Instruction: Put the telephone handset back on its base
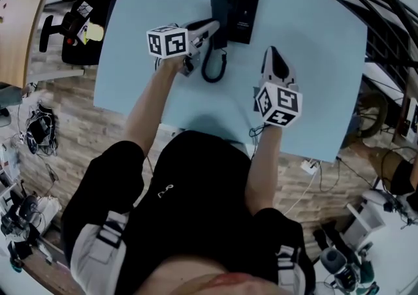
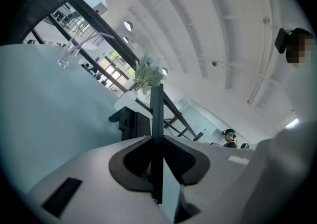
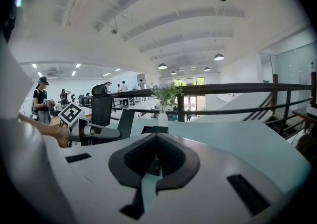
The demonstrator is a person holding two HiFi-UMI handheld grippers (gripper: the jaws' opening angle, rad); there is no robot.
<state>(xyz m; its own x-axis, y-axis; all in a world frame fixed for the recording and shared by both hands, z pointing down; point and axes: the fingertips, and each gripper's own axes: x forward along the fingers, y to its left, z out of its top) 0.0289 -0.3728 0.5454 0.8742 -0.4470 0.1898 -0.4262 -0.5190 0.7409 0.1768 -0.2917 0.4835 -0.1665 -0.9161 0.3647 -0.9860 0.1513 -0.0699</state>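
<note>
On table's [image 1: 313, 59] far side, left gripper [image 1: 206, 30] pinches handset [image 1: 219, 18] edge-on at left side of base [image 1: 242, 6]; seating unclear. Likely risks: the thin grip lets it twist, or coiled cord [image 1: 212, 68] snags and drags base. Right gripper [image 1: 277, 65] pressed together, empty, apart. Glass [image 2: 67, 55] and plant [image 2: 146, 72] sit beyond. Nothing blocks cradle.

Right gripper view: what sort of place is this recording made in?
Probably a large open-plan office or lab, seemingly on a raised level: an arched white ceiling with pendant lamps, a dark railing beside the table, an office chair and other people standing behind.
</note>
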